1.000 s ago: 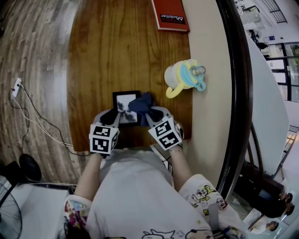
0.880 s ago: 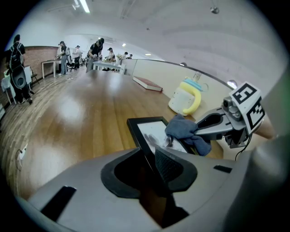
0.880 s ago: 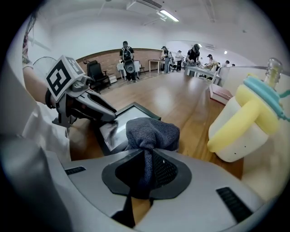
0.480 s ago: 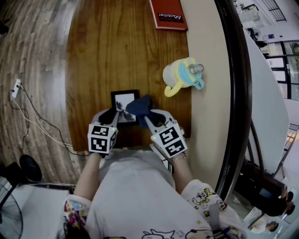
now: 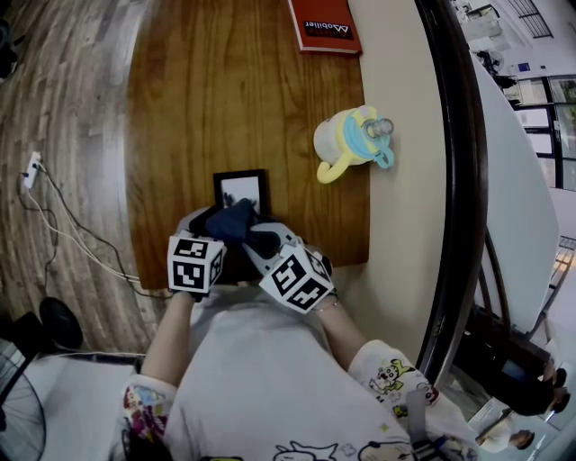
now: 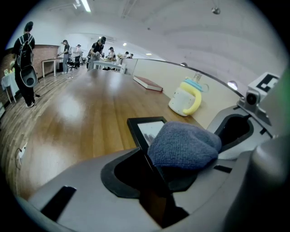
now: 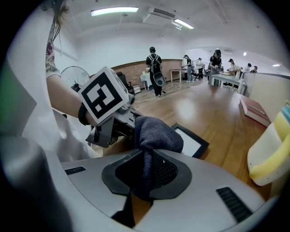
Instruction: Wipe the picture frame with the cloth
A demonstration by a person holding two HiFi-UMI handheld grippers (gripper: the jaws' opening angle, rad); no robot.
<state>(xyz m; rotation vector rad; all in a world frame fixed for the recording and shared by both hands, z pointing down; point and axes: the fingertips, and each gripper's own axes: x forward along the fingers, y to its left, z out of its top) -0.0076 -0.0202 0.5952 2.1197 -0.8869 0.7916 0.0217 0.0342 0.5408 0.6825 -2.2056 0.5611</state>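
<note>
A small black picture frame [image 5: 241, 189] lies on the wooden table [image 5: 180, 108], its near end hidden under the cloth. My left gripper [image 5: 211, 221] is shut on the frame's near left edge; in the left gripper view the black edge [image 6: 146, 149] runs between the jaws. My right gripper [image 5: 253, 238] is shut on a dark blue cloth [image 5: 231, 220], which bulges from its jaws [image 7: 156, 133] and rests on the frame's near part, close against the left gripper. The white picture [image 7: 189, 141] shows beyond the cloth.
A yellow and blue toddler cup [image 5: 351, 140] stands on the table to the right of the frame. A red book [image 5: 322, 25] lies at the far edge. Cables [image 5: 63, 225] trail over the floor at the left. People stand at tables far back in the room [image 6: 97, 47].
The right gripper has swung left and back toward the person with the cloth, dragging it from the frame's right side over its near part. The left gripper kept still.
</note>
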